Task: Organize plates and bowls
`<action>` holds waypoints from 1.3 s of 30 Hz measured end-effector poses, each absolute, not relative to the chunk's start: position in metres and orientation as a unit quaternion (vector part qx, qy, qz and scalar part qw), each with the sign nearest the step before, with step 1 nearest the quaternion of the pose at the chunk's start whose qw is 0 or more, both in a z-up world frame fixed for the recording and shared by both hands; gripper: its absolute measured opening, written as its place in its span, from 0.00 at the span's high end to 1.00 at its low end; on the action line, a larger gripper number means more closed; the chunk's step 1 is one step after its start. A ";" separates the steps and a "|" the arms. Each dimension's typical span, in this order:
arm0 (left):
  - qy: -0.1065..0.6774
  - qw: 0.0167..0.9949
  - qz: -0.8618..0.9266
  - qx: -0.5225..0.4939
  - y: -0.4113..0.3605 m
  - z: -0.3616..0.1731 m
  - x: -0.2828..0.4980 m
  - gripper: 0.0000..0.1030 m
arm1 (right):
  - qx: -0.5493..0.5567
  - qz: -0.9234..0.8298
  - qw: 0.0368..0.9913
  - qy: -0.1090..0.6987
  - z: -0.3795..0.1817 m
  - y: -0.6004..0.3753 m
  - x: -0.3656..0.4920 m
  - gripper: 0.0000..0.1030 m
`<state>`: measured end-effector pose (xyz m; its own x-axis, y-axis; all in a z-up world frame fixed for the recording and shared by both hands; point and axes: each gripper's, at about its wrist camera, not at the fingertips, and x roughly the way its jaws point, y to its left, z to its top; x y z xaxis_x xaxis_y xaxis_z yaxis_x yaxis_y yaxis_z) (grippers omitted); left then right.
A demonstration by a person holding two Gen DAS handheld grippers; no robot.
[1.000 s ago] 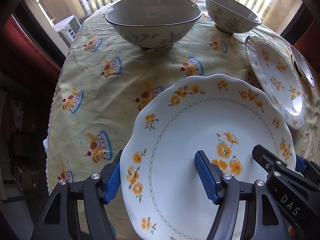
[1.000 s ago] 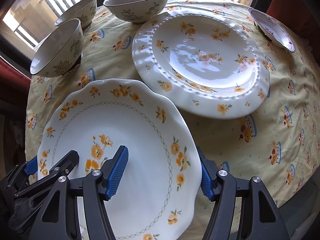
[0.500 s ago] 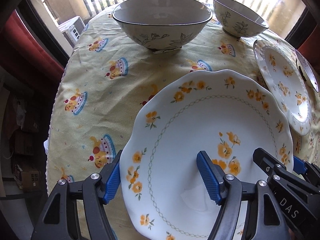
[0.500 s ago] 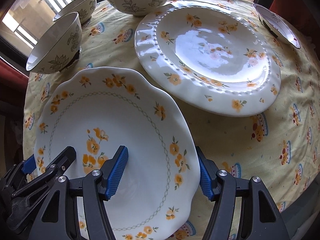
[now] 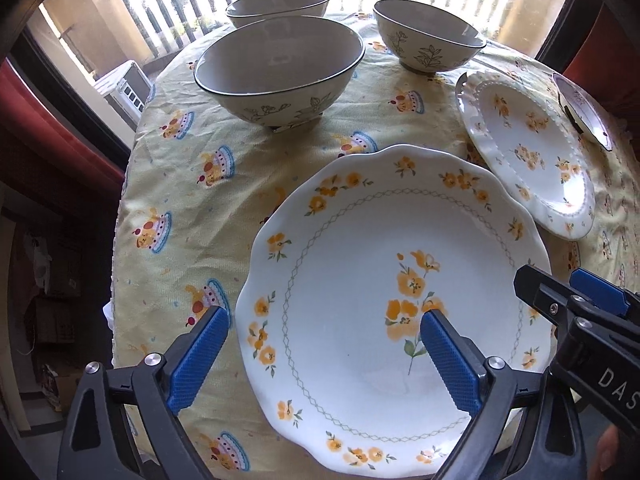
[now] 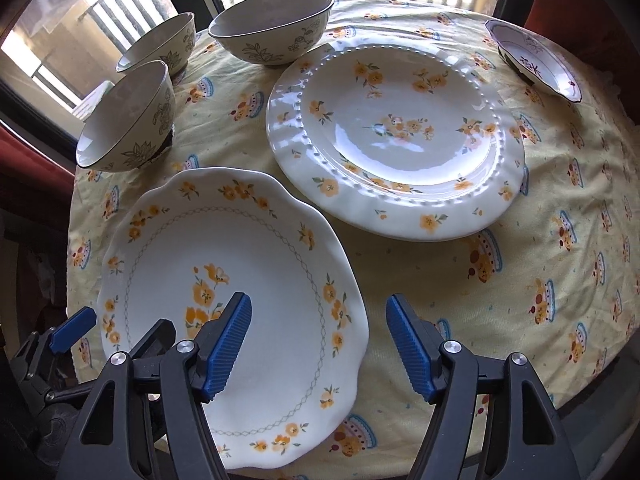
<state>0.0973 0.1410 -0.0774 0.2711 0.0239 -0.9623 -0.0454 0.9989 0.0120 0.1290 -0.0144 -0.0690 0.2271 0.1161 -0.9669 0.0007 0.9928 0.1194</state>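
A scalloped white plate (image 5: 360,320) (image 6: 224,280) with orange flowers lies flat on the yellow tablecloth. My left gripper (image 5: 324,314) straddles its left rim with jaws opening wide. One pad is off the rim over cloth, the other hovers over the plate's middle, and neither touches it. My right gripper (image 6: 319,300) straddles the right rim, jaws also opening, pads clear of the plate. A larger beaded-rim plate (image 6: 396,136) lies behind. Three leaf-patterned bowls (image 6: 124,120) (image 6: 160,44) (image 6: 272,28) stand at the back left.
A small shallow dish (image 6: 536,60) sits at the far right of the round table (image 6: 520,280). The cloth's edge drops off close to the plate's left and near sides. A window with railings is behind the bowls, with red upholstery at both sides.
Both grippers have lifted away from the scalloped plate, which stays on the cloth. The left jaws have spread widely off the rim, and the right jaws have spread a little.
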 end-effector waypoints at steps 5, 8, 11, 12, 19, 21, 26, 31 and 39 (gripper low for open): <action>0.587 0.809 0.002 -0.015 0.131 -0.058 0.104 0.04 | 0.045 0.033 0.796 0.603 -0.046 -0.026 0.123 0.25; 0.577 0.817 -0.003 -0.018 0.124 -0.047 0.111 0.04 | 0.046 0.027 0.805 0.591 -0.035 -0.033 0.128 0.23; 0.569 0.822 -0.006 -0.019 0.115 -0.041 0.116 0.04 | 0.048 0.024 0.812 0.582 -0.025 -0.043 0.134 0.20; 0.566 0.824 -0.006 -0.019 0.111 -0.040 0.118 0.04 | 0.047 0.025 0.814 0.579 -0.022 -0.047 0.136 0.18; 0.555 0.832 0.004 -0.015 0.082 -0.035 0.139 0.04 | 0.038 0.040 0.823 0.565 -0.018 -0.071 0.160 0.14; 0.554 0.832 0.012 -0.014 0.074 -0.034 0.147 0.04 | 0.037 0.045 0.824 0.564 -0.018 -0.078 0.169 0.13; 0.550 0.835 0.030 -0.013 0.053 -0.037 0.168 0.05 | 0.034 0.049 0.825 0.561 -0.023 -0.097 0.193 0.12; 0.552 0.833 0.038 -0.017 0.038 -0.045 0.190 0.06 | 0.024 0.053 0.829 0.557 -0.029 -0.112 0.217 0.12; 0.553 0.832 0.047 -0.011 0.012 -0.069 0.228 0.06 | 0.017 0.028 0.825 0.564 -0.051 -0.138 0.254 0.12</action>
<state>0.2276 0.0121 -0.0687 0.3840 0.0659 -0.9210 -0.0904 0.9953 0.0335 0.2538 -0.1377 -0.0515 0.3629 0.0653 -0.9295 -0.0279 0.9979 0.0592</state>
